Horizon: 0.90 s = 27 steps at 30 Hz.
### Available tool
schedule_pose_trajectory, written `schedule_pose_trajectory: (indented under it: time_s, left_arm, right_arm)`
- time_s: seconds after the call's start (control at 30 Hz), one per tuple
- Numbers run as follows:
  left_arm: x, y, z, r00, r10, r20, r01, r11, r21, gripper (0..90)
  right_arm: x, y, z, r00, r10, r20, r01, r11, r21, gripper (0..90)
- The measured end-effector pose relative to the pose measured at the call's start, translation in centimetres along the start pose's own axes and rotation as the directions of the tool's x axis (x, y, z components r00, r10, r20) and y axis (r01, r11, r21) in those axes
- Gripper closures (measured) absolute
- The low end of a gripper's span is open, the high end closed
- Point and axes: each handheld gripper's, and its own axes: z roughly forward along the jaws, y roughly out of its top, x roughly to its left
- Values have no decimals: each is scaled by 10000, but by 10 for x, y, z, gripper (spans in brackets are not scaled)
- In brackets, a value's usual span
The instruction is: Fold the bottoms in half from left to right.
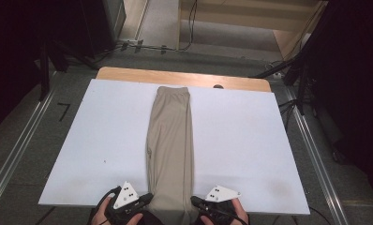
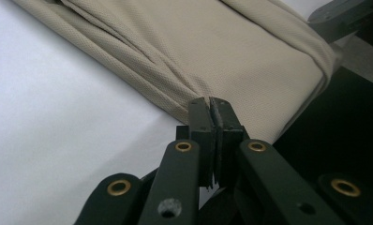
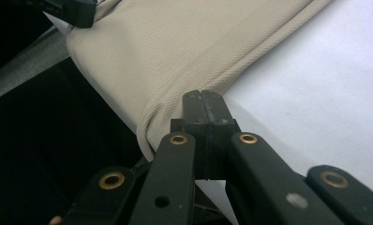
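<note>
Both grippers' jaws are closed on the beige trousers (image 1: 169, 140), left gripper (image 1: 146, 198) and right gripper (image 1: 195, 200) pinching opposite edges. Likely to lift its near end off the white surface (image 1: 95, 140) evenly

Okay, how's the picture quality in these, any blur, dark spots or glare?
High view: white table board evenly lit, surroundings dark, whole frame soft. Left gripper view: beige knit trousers show crisp weave, nearest black linkage slightly blurred. Right gripper view: the board washes out bright at right, left side in shadow.

The trousers (image 1: 170, 154) run off the bottom edge, their near end cut off.
</note>
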Motion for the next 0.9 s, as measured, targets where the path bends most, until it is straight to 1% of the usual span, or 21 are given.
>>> schedule_pose_trajectory:
  time_s: [0.1,0.17,0.23,0.3,0.33,0.37,0.4,0.43,0.47,0.5,0.53,0.57,0.6,0.63,0.67,0.7,0.73,0.8,0.83,0.87,0.9]
  left_arm:
    - [8,2,-8,9988,-171,453,176,9998,-114,900]
    - [11,3,-14,9987,-92,493,102,9997,-200,900]
    - [15,3,-21,9983,-158,559,175,9994,-295,900]
    - [19,2,-24,9980,-254,571,277,9988,-398,900]
    - [21,1,-23,9972,-303,686,330,9987,-385,900]
    - [23,0,-21,9957,-316,869,333,9993,-178,900]
    - [24,-2,-19,9958,-233,885,235,9997,-22,896]
    - [23,-5,-17,9984,-53,569,59,9999,-103,866]
    - [19,-6,-18,10000,45,-17,-45,9995,-303,741]
    - [15,-5,-19,9989,132,-442,-155,9985,-526,567]
    - [10,-3,-22,9978,324,-574,-373,9955,-868,453]
    - [6,-1,-26,9974,532,-488,-589,9904,-1252,449]
    - [2,0,-27,9973,695,-252,-725,9855,-1537,485]
    - [0,2,-28,9963,865,23,-848,9815,-1715,573]
    - [-2,3,-26,9952,916,358,-845,9825,-1660,665]
    - [-1,3,-21,9937,865,719,-761,9876,-1372,733]
    - [-1,2,-14,9924,755,967,-651,9922,-1065,794]
    - [0,-1,-2,9941,508,958,-474,9982,-379,857]
    - [2,-3,2,9942,400,997,-388,9992,-136,885]
    - [3,-5,4,9936,265,1098,-247,9995,-172,900]
    - [5,-4,4,9926,23,1217,-5,9999,-148,900]
  right_arm:
    - [1,0,-3,9998,173,-132,-175,9997,-177,885]
    - [3,0,-7,9997,225,-101,-228,9992,-328,885]
    - [3,-1,-12,9995,313,-62,-315,9987,-399,885]
    - [1,-2,-13,9988,491,-20,-492,9983,-305,884]
    - [0,-3,-12,9984,559,66,-558,9982,-198,883]
    - [-1,-4,-11,9982,576,141,-575,9983,-28,870]
    - [-1,-5,-8,9986,464,235,-466,9989,109,815]
    - [0,-5,-8,9981,357,496,-357,9994,-3,700]
    - [2,-4,-9,9939,249,1075,-238,9996,-119,569]
    - [5,-2,-10,9895,130,1439,-101,9997,-211,534]
    - [6,-1,-11,9898,35,1425,33,9989,-474,536]
    - [8,0,-14,9925,-33,1225,128,9970,-765,571]
    - [11,1,-15,9944,-166,1044,272,9945,-1011,621]
    - [14,2,-15,9950,-450,895,553,9918,-1156,674]
    - [19,3,-14,9947,-721,729,809,9888,-1257,727]
    - [23,5,-11,9938,-974,533,1037,9861,-1300,762]
    - [29,7,-6,9928,-1151,344,1185,9848,-1272,789]
    - [41,12,8,9877,-1549,218,1563,9821,-1054,813]
    - [47,15,16,9848,-1734,118,1737,9801,-962,833]
    - [53,17,23,9797,-1991,218,2002,9767,-775,844]
    - [57,19,29,9737,-2237,427,2257,9728,-516,856]
